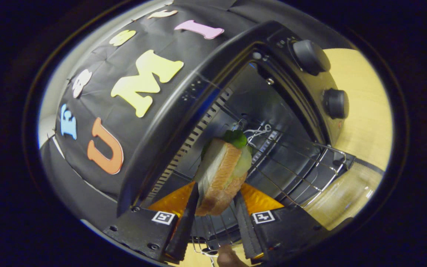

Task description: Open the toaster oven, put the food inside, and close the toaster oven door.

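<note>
The gripper (215, 207) is rolled well over to one side, so the black toaster oven (235, 111) and the pale wooden tabletop (365, 111) it stands on appear steeply tilted. Its two black fingers (185, 222) are closed to a narrow gap, and each presses on a flat side of a sandwich of toasted brown bread with pale filling and a green lettuce leaf (221, 174). The sandwich stands on edge between the fingers and juts past their tips, its lettuce end pointing into the oven.

The oven's glass door (347, 193) is dropped fully open and lies flat out from the opening. A chrome wire rack (291, 159) sits in the dark cavity and reaches out over the door's hinge edge; the sandwich hangs at the mouth of the cavity, above the near part of the rack, and whether it touches the wires cannot be told. Two round black knobs (310, 55) sit one beyond the other on the oven's control panel beside the opening.

Each finger mount carries a small square black-and-white marker tag (163, 217). The print around the knobs is too small to read. Part of a person's hand (230, 257) shows just behind the fingers.
</note>
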Demonstrator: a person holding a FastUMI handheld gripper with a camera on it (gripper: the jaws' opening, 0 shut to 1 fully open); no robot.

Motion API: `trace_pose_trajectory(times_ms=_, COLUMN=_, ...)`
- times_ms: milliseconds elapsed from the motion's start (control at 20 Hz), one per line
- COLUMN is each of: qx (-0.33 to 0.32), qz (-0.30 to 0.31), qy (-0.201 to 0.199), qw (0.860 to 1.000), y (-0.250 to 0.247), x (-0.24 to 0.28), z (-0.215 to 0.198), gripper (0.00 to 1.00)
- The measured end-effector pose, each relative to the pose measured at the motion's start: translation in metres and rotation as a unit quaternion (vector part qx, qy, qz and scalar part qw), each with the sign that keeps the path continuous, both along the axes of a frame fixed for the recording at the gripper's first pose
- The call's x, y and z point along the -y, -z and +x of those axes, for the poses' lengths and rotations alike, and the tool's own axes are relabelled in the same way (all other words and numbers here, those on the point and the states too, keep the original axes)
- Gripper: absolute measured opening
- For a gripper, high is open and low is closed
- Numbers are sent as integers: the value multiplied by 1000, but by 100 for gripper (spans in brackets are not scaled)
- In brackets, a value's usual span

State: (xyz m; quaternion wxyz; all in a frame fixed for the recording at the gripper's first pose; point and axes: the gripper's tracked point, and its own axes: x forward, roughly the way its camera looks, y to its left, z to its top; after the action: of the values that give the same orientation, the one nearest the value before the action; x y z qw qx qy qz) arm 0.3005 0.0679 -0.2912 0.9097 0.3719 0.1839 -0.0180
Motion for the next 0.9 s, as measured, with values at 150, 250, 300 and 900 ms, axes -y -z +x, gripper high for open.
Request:
trace_pose_trajectory(times_ms=150, qx=11, qz=-47, qy=-19, qw=999, y=-2, x=-5, z=-6, gripper=69)
trace_pose_trajectory(times_ms=250, qx=12, qz=-78, qy=-33, qw=996, y=-1, x=-9, z=-10, gripper=75)
trace_pose_trajectory(times_ms=300, qx=8, qz=-99, qy=-43, qw=994, y=0, x=-11, z=-12, gripper=78)
trace_pose_trajectory(times_ms=900, qx=-61, qz=-235, qy=-144, qw=959, y=16, x=-20, z=-44, gripper=80)
